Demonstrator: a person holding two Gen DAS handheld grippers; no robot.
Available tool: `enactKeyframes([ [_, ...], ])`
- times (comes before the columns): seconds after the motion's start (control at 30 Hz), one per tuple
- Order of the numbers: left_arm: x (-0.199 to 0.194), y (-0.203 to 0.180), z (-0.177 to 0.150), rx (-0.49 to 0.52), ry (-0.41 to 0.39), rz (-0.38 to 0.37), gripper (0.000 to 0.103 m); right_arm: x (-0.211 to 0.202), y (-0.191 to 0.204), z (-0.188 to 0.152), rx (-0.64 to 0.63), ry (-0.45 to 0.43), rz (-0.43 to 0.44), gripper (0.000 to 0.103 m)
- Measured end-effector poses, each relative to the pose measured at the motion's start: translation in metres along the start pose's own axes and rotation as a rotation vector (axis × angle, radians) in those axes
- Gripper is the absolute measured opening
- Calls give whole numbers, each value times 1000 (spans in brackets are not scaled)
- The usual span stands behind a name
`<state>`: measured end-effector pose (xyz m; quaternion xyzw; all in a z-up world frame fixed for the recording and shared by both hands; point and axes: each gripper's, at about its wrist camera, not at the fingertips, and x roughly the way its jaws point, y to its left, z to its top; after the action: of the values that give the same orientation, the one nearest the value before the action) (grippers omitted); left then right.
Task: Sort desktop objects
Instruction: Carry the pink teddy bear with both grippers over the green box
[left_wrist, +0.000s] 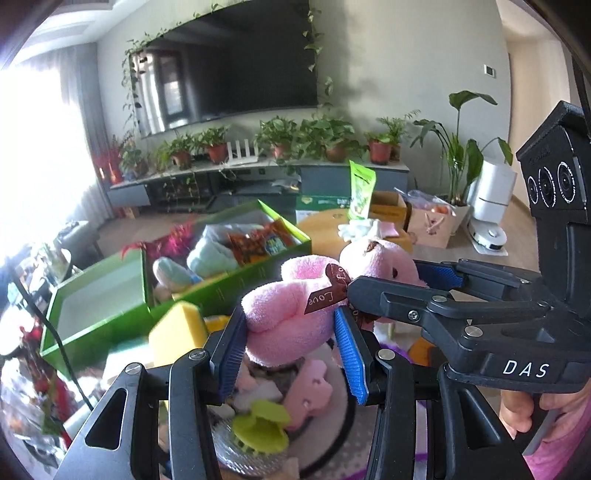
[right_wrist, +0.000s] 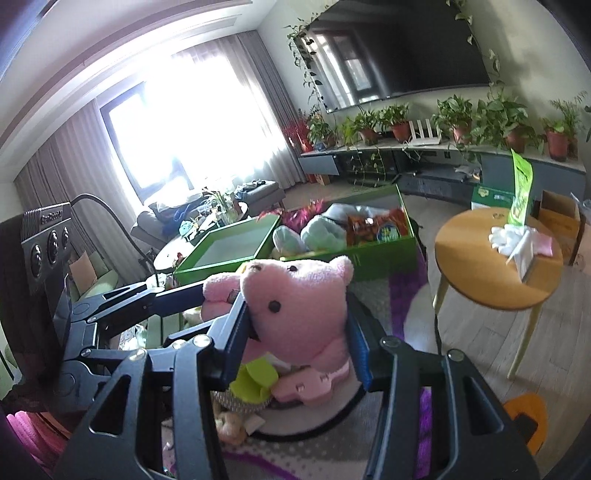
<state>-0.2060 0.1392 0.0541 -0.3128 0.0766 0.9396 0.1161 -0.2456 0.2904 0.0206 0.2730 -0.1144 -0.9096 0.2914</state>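
Left wrist view: the left tool (left_wrist: 291, 343) is clamped on the lower body of a pink plush toy (left_wrist: 291, 314), blue pads pressing both flanks

Right wrist view: the right tool (right_wrist: 299, 332) is clamped on the same toy's head (right_wrist: 299, 295), one pad on each cheek

Toy position: held in the air between the two tools, above a cluttered round tray (left_wrist: 332, 435) just under the jaws, not touching it as far as I can tell

Under the tools: a lime-green clip (left_wrist: 264, 424) and a pink foam piece (left_wrist: 310, 387) lie in the tray directly beneath the toy

Ahead of the tools: an open green box (right_wrist: 351, 254) with soft toys and snack packets in it, and beside it an empty green lid (right_wrist: 229, 243); both lie beyond the toy

Off to the right of the right tool: a round wooden desk (right_wrist: 480, 266) with tissues and a green packet

Likely step: carrying the toy toward the green box

Risk, tearing or stretch: both tools hold one soft toy, so if the hands drift apart the seam at the neck takes the pull

Risk, drop: plush squashes and slides; if either tool eases off early the toy swings from the other and may fall back into the tray

Risk, snag: the brown ribbon (left_wrist: 325, 291) sits against the right tool's finger and could catch on release
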Motion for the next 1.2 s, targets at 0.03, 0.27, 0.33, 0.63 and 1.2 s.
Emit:
enactKeyframes([
  [0.03,1,1,4,6,-4,7,47,1,0,3,-3,-3,3,49],
  [0.27,8,12,29,25,-29,33,47,14,-4,32,-6,-24,20,49],
  [0.33,12,15,36,29,-36,40,47,18,-4,40,-9,-28,21,50],
  [0.63,23,31,61,39,-72,49,47,38,-12,77,-23,-40,16,50],
  [1.2,73,60,103,59,-38,70,47,86,-37,122,2,-46,11,50],
])
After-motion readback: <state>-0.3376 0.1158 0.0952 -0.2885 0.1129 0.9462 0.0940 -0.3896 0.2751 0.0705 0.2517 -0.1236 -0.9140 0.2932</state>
